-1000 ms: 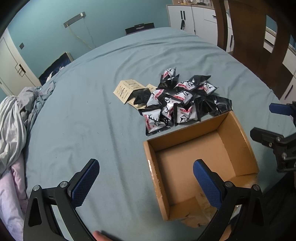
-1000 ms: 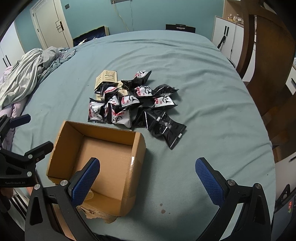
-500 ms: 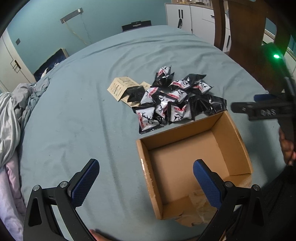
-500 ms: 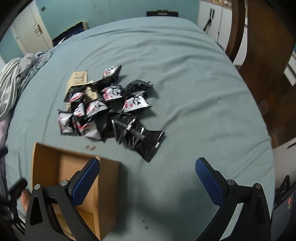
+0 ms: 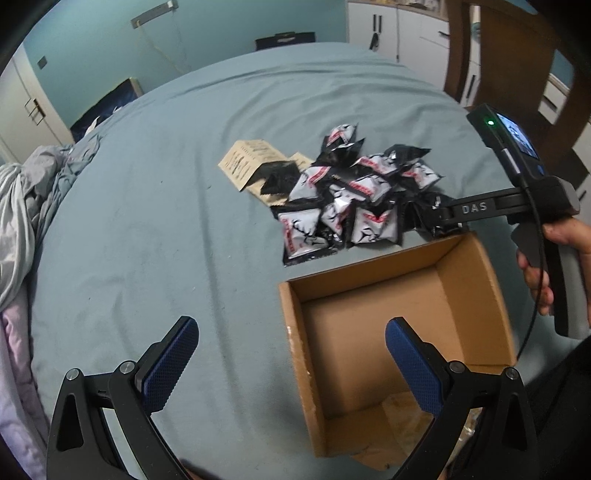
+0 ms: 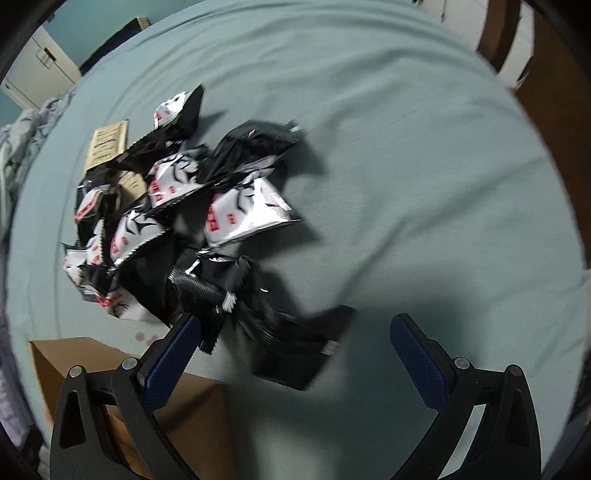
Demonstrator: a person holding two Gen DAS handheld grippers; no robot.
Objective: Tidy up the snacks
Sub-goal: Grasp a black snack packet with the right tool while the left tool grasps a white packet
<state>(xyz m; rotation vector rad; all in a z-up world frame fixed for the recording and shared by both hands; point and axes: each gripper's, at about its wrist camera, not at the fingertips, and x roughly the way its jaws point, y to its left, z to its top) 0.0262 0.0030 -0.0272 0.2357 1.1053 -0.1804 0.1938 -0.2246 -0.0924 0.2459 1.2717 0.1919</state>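
A pile of black-and-white snack packets lies on the blue-green bed sheet, with tan packets at its left. An open, empty cardboard box stands in front of the pile. My left gripper is open, hovering over the box's left wall. My right gripper is open, low over a black packet at the pile's near right edge; the packet lies between its fingers. The pile and the box corner show in the right wrist view. The right gripper body reaches in from the right.
Crumpled grey bedding lies at the bed's left edge. A dark wooden chair and white cabinets stand beyond the bed on the right. Bare sheet stretches right of the pile.
My right gripper has moved forward and down from beside the box to the pile's near edge. My left gripper has held its place over the box, shifting only slightly.
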